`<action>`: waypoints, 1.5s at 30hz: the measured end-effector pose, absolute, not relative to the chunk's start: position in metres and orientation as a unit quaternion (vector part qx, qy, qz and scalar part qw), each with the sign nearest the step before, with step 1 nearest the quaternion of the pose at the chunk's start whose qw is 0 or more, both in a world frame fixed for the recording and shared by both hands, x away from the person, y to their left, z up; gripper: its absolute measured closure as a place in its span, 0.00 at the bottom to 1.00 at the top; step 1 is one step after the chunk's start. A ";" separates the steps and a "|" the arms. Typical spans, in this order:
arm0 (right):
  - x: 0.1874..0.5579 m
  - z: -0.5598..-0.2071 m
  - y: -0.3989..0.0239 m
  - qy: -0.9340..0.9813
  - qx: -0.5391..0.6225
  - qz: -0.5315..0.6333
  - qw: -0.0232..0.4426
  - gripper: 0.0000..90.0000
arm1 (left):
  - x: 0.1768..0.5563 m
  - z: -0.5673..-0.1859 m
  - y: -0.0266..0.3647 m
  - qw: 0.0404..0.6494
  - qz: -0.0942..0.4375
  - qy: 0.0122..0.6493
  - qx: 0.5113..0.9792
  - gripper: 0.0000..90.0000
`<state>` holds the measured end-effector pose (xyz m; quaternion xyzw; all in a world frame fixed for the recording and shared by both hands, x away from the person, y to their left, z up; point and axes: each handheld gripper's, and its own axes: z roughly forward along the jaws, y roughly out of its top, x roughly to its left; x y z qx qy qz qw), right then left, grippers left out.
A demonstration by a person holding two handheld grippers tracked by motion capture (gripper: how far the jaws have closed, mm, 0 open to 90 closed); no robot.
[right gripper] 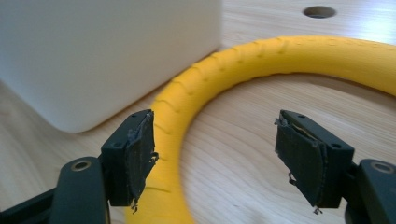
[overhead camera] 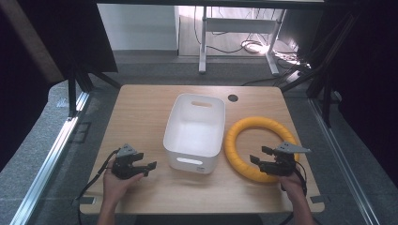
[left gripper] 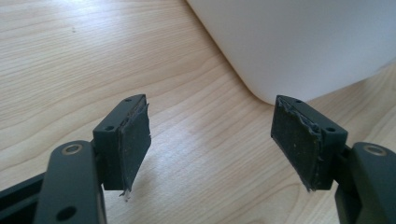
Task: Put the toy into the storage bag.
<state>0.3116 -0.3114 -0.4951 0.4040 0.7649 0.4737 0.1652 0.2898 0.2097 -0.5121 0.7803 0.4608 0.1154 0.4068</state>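
A white plastic bin [overhead camera: 174, 123] with handle slots stands empty at the middle of the wooden table [overhead camera: 141, 108]. A yellow ring [overhead camera: 231, 146] lies flat just right of it. My left gripper [overhead camera: 148, 161] hovers low at the front left and points toward the bin's near corner [left gripper: 299, 42]; its jaws [left gripper: 210, 135] stand open over bare wood. My right gripper [overhead camera: 259, 154] is at the ring's near edge. Its jaws [right gripper: 215, 144] are open, the left pad [right gripper: 140, 156] close beside the ring's tube [right gripper: 261, 60] without pressing it. The bin's wall [right gripper: 102, 51] rises behind.
A round cable hole [overhead camera: 233, 98] sits in the table behind the ring. Bare wood stretches left of the bin and along the front edge. Black frame struts stand at both sides, and a white desk frame [overhead camera: 203, 42] stands on the floor beyond.
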 end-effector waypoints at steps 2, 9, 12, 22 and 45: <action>0.314 -0.495 -0.317 0.765 0.413 0.466 0.165 0.31 | 0.291 -0.512 0.210 0.404 0.116 0.465 0.779 0.31; 0.311 -0.495 -0.321 0.780 0.411 0.443 0.164 0.29 | 0.290 -0.511 0.210 0.400 0.109 0.474 0.777 0.31; 0.306 -0.487 -0.308 0.804 0.393 0.413 0.170 0.29 | 0.288 -0.504 0.208 0.411 0.097 0.467 0.777 0.29; 0.316 -0.471 -0.277 0.879 0.323 0.321 0.138 0.31 | 0.291 -0.510 0.203 0.397 0.093 0.452 0.793 0.29; 0.338 -0.498 -0.236 0.963 0.241 0.116 0.044 0.42 | 0.290 -0.513 0.199 0.391 0.094 0.459 0.793 0.27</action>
